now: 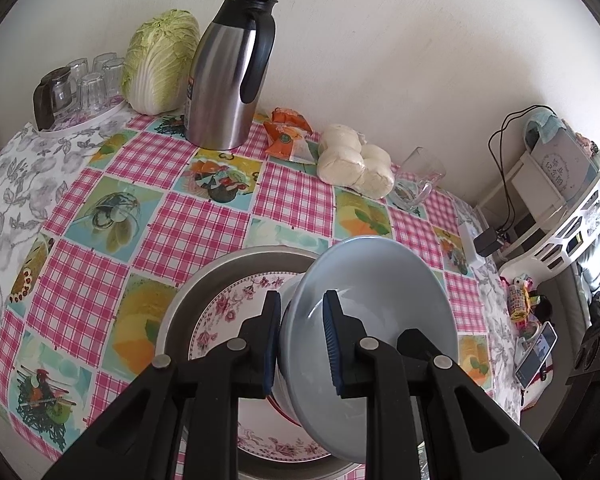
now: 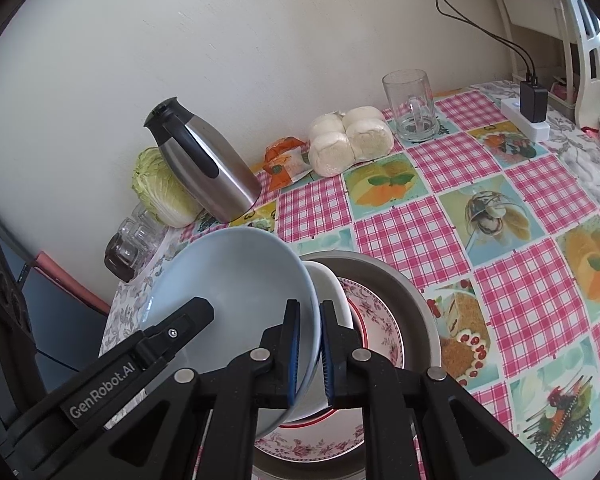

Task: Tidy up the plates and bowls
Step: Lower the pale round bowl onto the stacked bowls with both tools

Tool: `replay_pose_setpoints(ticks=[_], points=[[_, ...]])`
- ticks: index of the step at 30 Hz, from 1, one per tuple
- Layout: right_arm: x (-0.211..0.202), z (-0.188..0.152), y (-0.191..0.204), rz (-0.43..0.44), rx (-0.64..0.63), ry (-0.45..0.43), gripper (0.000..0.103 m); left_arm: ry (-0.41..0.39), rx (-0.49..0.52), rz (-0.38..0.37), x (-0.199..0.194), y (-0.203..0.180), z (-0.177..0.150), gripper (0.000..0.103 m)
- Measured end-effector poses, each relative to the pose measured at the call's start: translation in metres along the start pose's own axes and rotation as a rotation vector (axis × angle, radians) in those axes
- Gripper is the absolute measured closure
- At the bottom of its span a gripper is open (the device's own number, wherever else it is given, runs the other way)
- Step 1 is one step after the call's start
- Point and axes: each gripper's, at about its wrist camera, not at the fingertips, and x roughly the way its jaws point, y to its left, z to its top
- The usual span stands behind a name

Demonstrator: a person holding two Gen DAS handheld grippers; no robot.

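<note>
A checked pink tablecloth (image 1: 204, 232) meets a cream wall (image 1: 380, 40). Both the left gripper (image 1: 302, 344) and right gripper (image 2: 310, 354) pinch 1 blue bowl's (image 1: 380, 280) rim.

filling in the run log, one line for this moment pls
phase: lowering | held: blue bowl, both grippers on its rim | left gripper: shut | right gripper: shut | below: floral plate in metal basin

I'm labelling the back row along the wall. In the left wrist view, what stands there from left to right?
Tray of glasses → cabbage → steel jug → orange snack packets → bagged white buns → glass mug.
</note>
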Motion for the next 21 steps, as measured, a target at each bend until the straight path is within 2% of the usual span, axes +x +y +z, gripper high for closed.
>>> replay_pose_setpoints(ticks=[7, 21], points=[[0.0078, -0.0027, 0.002, -0.024, -0.014, 0.018, 0.088, 0.015, 0.0, 0.04, 0.0091, 0.0008, -0.0033, 0.081], [0.0078, -0.0019, 0.0035, -0.025, -0.018, 0.032, 0.082, 0.003, -0.023, 0.017, 0.005, 0.0036, -0.0019, 0.081]])
